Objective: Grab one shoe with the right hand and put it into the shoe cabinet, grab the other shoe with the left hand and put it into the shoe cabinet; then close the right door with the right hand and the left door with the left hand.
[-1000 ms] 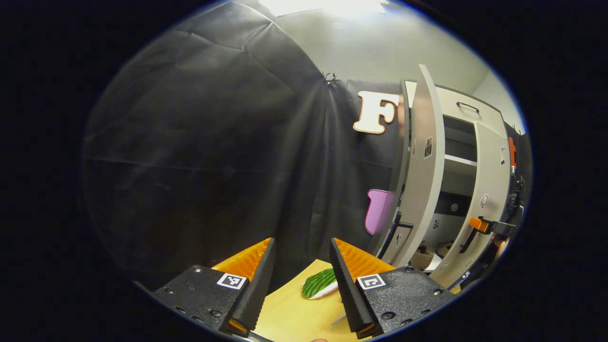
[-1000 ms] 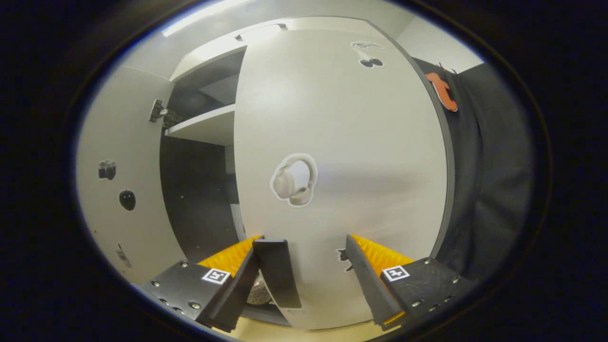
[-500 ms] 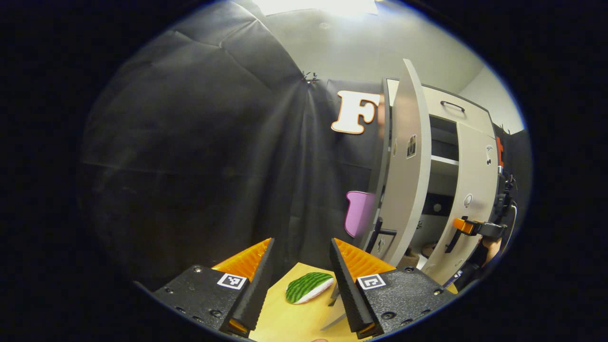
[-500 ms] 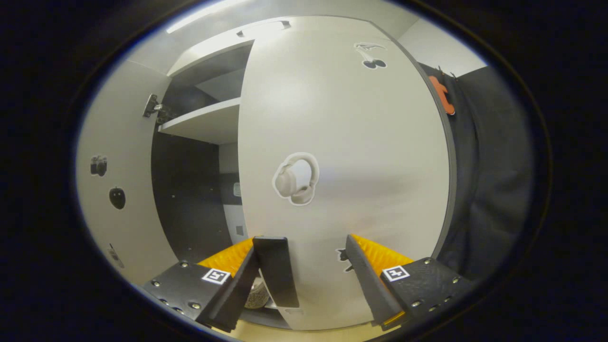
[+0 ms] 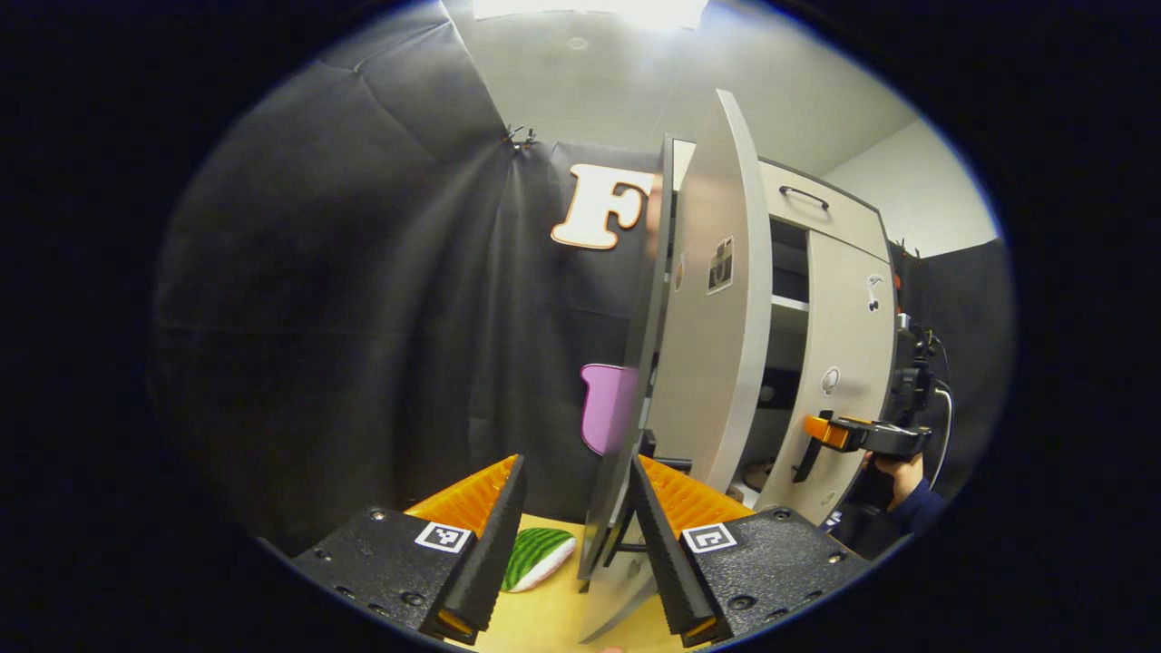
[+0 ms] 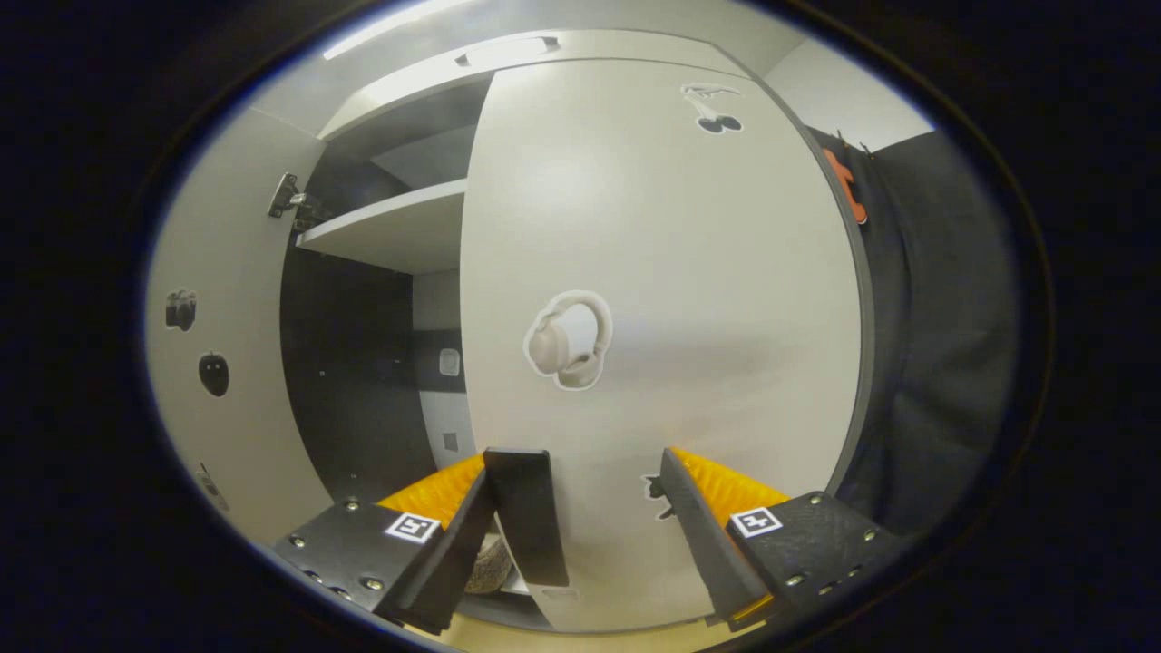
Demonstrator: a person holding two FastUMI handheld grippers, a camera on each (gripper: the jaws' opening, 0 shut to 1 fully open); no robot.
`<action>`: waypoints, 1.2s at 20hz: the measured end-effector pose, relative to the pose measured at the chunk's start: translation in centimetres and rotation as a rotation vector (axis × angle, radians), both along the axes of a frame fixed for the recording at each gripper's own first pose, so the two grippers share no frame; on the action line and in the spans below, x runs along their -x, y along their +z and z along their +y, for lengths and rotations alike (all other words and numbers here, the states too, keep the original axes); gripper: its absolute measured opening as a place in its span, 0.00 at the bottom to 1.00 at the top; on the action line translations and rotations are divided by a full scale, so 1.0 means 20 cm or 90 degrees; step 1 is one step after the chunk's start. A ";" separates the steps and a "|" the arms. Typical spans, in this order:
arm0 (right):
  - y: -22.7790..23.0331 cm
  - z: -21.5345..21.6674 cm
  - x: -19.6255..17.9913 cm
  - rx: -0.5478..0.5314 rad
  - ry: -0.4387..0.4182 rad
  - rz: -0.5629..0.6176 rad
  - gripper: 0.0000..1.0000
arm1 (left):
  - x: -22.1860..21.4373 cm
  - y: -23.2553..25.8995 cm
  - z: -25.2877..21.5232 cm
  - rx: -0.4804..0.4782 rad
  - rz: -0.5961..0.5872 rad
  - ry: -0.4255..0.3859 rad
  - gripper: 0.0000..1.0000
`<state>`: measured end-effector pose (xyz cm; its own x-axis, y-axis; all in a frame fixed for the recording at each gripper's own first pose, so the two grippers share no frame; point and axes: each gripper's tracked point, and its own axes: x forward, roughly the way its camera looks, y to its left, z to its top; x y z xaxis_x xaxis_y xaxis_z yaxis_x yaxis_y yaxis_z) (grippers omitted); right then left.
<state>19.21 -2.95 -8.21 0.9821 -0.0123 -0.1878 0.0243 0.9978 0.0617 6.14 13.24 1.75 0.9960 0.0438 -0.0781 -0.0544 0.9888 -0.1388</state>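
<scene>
Shoe cabinet (image 5: 816, 209): pale grey matte laminate, flat panels, black bar handles.

Right gripper (image 6: 590, 535), fingers spread, straddles the right door's (image 6: 662, 299) handle (image 6: 526, 517); risk: slipping off mid-swing.

Left gripper (image 5: 571, 535), spread, with the left door's (image 5: 717, 345) thin edge between its fingers; risk: knocking it wider.

Shoe (image 6: 485, 567), partly visible inside, low.

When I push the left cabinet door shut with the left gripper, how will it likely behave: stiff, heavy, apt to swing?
The left door looks like a rigid flat panel, so it should probably move as one piece without flexing. A hinge shows at its top, so it likely swings in an arc. The left gripper straddles its edge near the handle; pushing there, far from the hinge, should need little force.
</scene>
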 end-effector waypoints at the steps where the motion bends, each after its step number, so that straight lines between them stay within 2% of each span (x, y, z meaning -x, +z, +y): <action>1: 0.00 0.00 0.00 0.000 0.000 0.000 1.00 | -0.01 0.01 -0.03 0.004 -0.007 -0.018 0.67; 2: 0.00 0.00 0.00 0.001 0.001 0.001 1.00 | -0.02 0.02 -0.05 0.005 -0.015 -0.034 0.74; 4: 0.00 0.00 0.01 0.002 0.004 0.001 1.00 | -0.04 0.04 -0.11 0.001 -0.028 -0.071 0.74; 6: -0.01 0.01 0.01 -0.005 0.020 0.001 1.00 | -0.06 0.05 -0.12 -0.018 -0.028 -0.083 0.66; 8: -0.02 0.01 0.05 -0.029 0.034 0.014 1.00 | -0.08 0.06 -0.13 -0.024 -0.028 -0.099 0.66; 9: -0.02 0.01 0.07 -0.041 0.039 0.012 1.00 | -0.09 0.05 -0.15 -0.012 -0.023 -0.114 0.72; 12: -0.02 0.00 0.14 -0.033 0.050 0.008 1.00 | -0.10 0.04 -0.26 0.033 -0.011 -0.159 0.71; 18: 0.06 -0.16 0.29 0.001 0.030 -0.016 0.98 | -0.15 0.04 -0.48 0.015 -0.021 -0.219 0.71; 20: 0.08 -0.24 0.33 0.005 0.014 -0.020 1.00 | -0.18 0.03 -0.54 0.011 -0.023 -0.234 0.70; 24: 0.12 -0.42 0.43 0.010 -0.028 -0.025 1.00 | -0.23 0.01 -0.66 0.039 -0.022 -0.270 0.71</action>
